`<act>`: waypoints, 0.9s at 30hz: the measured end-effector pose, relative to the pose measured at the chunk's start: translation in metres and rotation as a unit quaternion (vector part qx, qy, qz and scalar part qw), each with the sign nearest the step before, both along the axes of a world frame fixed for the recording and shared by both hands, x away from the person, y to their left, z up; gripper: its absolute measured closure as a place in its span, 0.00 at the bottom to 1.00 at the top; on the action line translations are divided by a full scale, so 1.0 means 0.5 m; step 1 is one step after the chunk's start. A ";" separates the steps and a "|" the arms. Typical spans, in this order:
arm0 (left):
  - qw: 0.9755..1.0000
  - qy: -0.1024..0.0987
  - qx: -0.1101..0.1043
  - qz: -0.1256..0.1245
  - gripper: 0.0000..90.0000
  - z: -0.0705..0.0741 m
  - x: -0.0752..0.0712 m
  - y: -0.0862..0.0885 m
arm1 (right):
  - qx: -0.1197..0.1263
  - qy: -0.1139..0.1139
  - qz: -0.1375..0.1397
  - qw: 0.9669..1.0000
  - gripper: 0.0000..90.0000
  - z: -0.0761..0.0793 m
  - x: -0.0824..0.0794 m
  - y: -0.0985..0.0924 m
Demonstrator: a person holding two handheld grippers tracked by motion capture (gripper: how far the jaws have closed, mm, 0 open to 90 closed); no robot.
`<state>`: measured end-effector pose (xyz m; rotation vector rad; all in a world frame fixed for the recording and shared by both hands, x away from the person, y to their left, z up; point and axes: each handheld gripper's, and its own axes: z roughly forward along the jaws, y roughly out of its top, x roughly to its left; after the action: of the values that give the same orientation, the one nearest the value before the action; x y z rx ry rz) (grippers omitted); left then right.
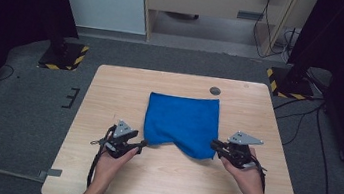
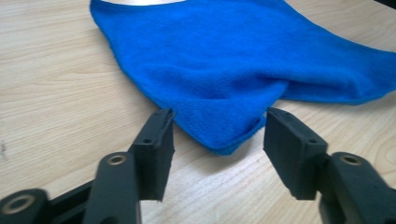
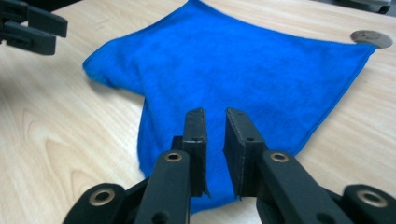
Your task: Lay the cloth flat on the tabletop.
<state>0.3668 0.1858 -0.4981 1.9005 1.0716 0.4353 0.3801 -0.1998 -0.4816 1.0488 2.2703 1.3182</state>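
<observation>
A blue cloth (image 1: 182, 118) lies spread on the wooden table (image 1: 115, 89), its near edge drawn into a curve. My left gripper (image 1: 143, 143) sits low at the cloth's near left corner. In the left gripper view that corner (image 2: 224, 140) lies between the wide-apart jaws of the left gripper (image 2: 219, 114), and the pads do not touch it. My right gripper (image 1: 213, 144) is at the near right corner. In the right gripper view the right gripper (image 3: 215, 112) has its jaws over the cloth (image 3: 243, 60) with only a narrow gap between the pads, and I see no fold pinched.
A round grey grommet (image 1: 215, 90) sits in the tabletop behind the cloth's far right corner. Bare wood runs along the table's near edge and both sides. Black stands with striped bases (image 1: 64, 55) stand on the carpet beyond the table.
</observation>
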 end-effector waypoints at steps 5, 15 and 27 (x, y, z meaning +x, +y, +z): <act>1.000 -0.003 0.004 -0.013 0.53 -0.005 -0.005 -0.009 | -0.003 0.007 -0.005 1.000 0.81 -0.007 -0.021 -0.005; 0.999 0.005 0.012 -0.042 0.55 -0.016 -0.013 -0.047 | -0.002 0.016 -0.018 1.000 0.55 -0.003 -0.055 -0.023; 0.998 -0.002 0.040 -0.048 0.43 -0.037 -0.002 -0.070 | -0.022 0.026 -0.009 0.999 0.52 -0.018 -0.051 -0.013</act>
<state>0.3658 0.1509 -0.5165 2.0113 0.9671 0.4332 0.3544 -0.2063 -0.4907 1.0988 2.3111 1.2412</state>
